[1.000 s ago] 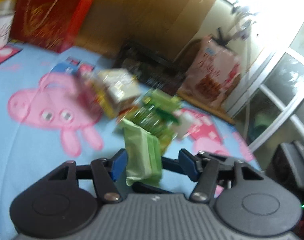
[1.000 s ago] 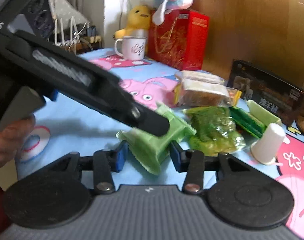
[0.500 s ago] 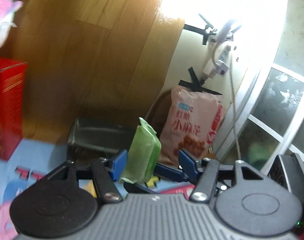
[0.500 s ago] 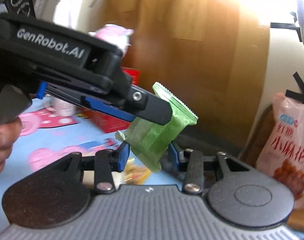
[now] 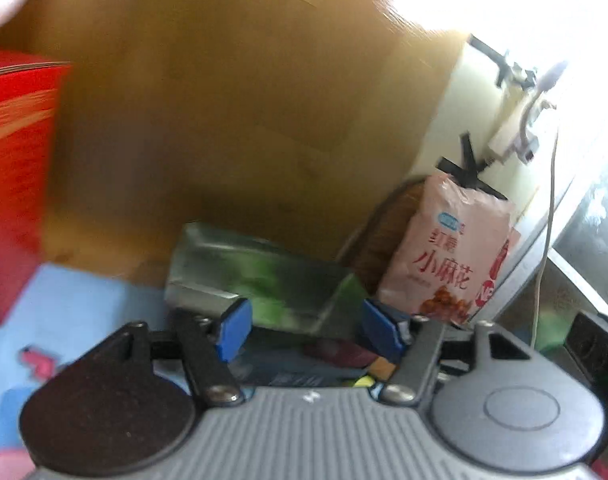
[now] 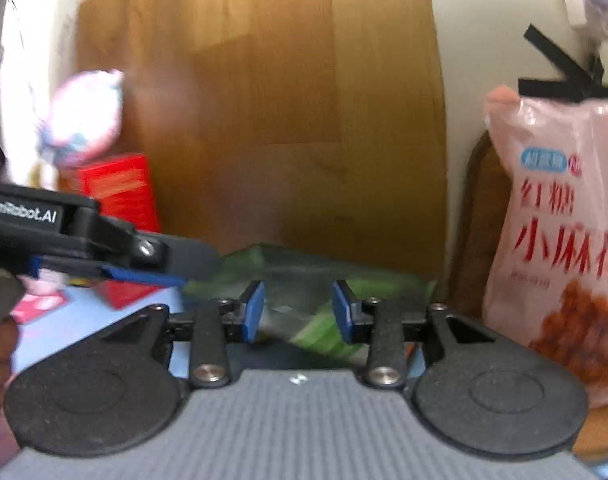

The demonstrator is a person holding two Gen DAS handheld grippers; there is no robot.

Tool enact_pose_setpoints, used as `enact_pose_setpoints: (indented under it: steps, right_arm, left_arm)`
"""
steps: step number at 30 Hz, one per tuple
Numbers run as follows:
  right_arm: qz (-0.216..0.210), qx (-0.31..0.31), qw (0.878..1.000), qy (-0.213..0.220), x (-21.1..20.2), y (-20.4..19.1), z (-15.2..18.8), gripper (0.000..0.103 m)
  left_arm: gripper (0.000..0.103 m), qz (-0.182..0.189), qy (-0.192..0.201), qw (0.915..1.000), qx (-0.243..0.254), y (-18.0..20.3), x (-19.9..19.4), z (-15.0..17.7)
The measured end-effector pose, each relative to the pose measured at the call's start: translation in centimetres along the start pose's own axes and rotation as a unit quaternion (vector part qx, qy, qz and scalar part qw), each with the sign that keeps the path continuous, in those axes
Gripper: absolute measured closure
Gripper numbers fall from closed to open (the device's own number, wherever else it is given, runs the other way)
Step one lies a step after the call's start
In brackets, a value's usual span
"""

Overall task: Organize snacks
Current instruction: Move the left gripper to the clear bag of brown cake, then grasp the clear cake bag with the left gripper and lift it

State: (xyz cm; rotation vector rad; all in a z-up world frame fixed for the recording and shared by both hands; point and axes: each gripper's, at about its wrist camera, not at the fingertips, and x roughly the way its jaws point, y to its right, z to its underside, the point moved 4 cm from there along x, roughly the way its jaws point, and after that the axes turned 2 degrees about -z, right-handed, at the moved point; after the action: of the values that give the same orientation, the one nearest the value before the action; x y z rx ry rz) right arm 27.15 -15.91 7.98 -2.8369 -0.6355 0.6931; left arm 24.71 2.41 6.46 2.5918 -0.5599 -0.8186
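My left gripper [image 5: 302, 330] is open and empty, its blue pads wide apart in front of a dark clear-sided box [image 5: 260, 280] at the back of the table. A blurred green snack packet [image 5: 260, 280] shows in or behind that box. My right gripper [image 6: 298, 310] is open too, over the same box [image 6: 304, 272], with green packets [image 6: 323, 332] below and between its pads. The left gripper's fingers [image 6: 156, 256] reach in from the left in the right wrist view.
A pink snack bag [image 5: 459, 256] leans against the wall at the right, also large in the right wrist view [image 6: 559, 240]. A red box [image 5: 16, 184] stands at the left with a plush toy [image 6: 84, 120] on it. A wooden panel is behind. The blue cartoon tablecloth [image 5: 76, 304] lies below.
The left gripper held the green packet between both grippers, carried it up and back toward the box, then opened. The packet has left its pads. Both views are blurred by motion.
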Motion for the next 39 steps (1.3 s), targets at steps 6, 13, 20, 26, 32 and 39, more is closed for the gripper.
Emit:
enact_pose_setpoints:
  steps: [6, 13, 20, 26, 32, 39]
  right_arm:
    - [-0.133, 0.008, 0.989, -0.07, -2.0, -4.7, 2.7, 0.038]
    - [-0.158, -0.033, 0.973, -0.168, 1.3, -10.5, 6.8, 0.036]
    - [-0.179, 0.005, 0.967, -0.18, -1.9, -13.8, 7.7, 0.041]
    - [-0.226, -0.047, 0.962, -0.144, -8.1, -18.9, 10.9, 0.042]
    - [-0.216, -0.06, 0.964, -0.141, -10.6, -20.0, 13.9, 0.04]
    - [-0.182, -0.08, 0.972, -0.128, -11.6, -19.3, 14.6, 0.039]
  left_arm:
    - [0.038, -0.027, -0.011, 0.9976, -0.063, -4.5, -6.0, 3.5]
    - [0.049, -0.031, -0.019, 0.9922, -0.119, -6.4, -9.4, 9.2]
    - [0.051, -0.016, -0.004, 0.9923, -0.122, -6.2, -12.0, 11.0]
    - [0.051, 0.002, 0.0, 0.9912, -0.132, -5.8, -15.8, 13.6]
    - [0.049, -0.015, -0.02, 0.991, -0.131, -5.4, -17.4, 16.6]
    - [0.031, -0.021, 0.003, 0.9913, -0.13, -5.5, -19.0, 16.1]
